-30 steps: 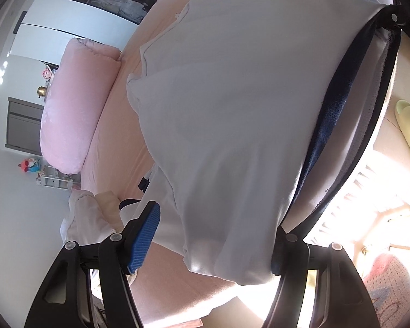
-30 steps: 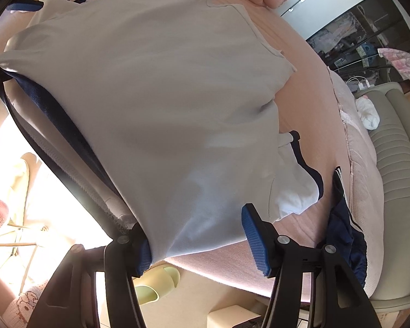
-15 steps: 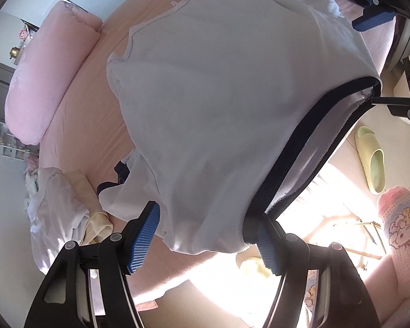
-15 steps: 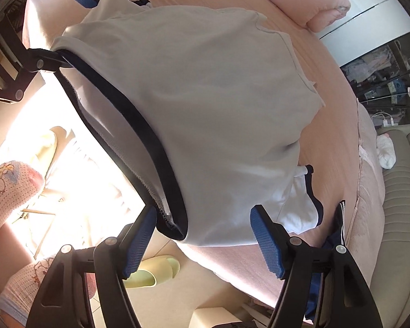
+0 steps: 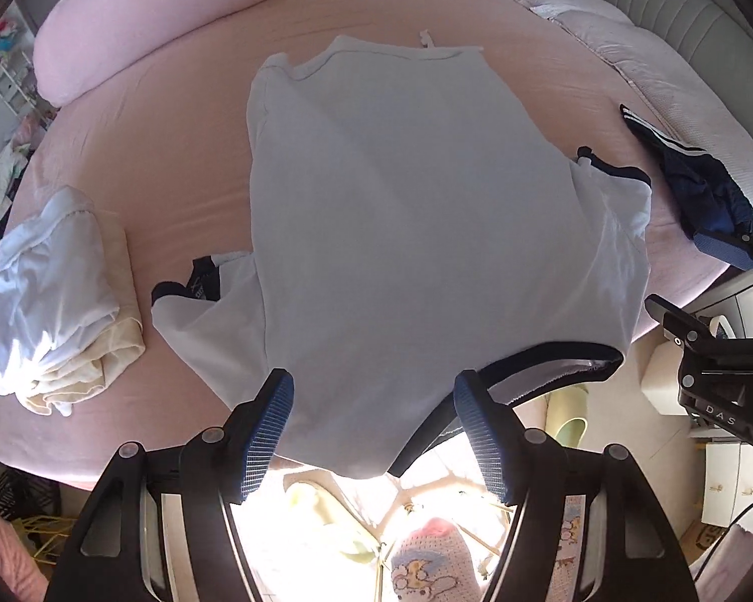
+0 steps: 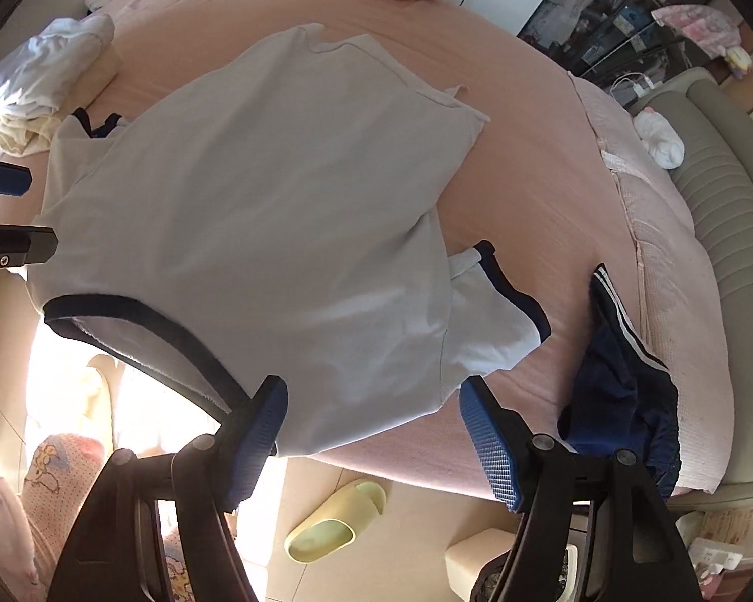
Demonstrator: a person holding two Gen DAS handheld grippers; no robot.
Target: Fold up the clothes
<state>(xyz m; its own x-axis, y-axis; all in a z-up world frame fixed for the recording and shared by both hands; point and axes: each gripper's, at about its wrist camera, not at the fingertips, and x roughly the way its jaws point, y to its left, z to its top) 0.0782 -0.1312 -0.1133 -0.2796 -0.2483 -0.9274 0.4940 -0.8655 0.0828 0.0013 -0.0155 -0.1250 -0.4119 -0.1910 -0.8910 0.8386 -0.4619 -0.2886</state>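
**Left wrist view: shirt laid out, both grippers let go**

Left wrist view shows us the white shirt (image 5: 406, 231) spread face down on the pink bed (image 5: 175, 150), its collar toward the far pillow (image 5: 145, 15) and its dark-trimmed hem (image 5: 552, 356) hanging over the near edge of the mattress. Our left gripper (image 5: 371, 431) hovers above that hem with its fingers spread; the cloth shows between the blue pads (image 5: 268, 431) but neither pad presses on it. In the right wrist view our right gripper (image 6: 371, 431) sits over the other hem corner, fingers also spread wide and not pinching anything. One short sleeve (image 6: 497, 316) sticks out on the right side, the other sleeve (image 5: 201, 296) on the left.

We judge that the laying-out step is finished and the folding proper is about to start. The next move likely calls for each gripper to come down on a side of the shirt, pinch a sleeve or a side edge, and carry it inward across the body. The overhanging hem may slide off, so we would pull the cloth farther onto the bed first.

A crumpled pile of pale clothes (image 5: 55, 291) lies to the left, dark blue shorts (image 6: 622, 391) to the right, both apart from the shirt.
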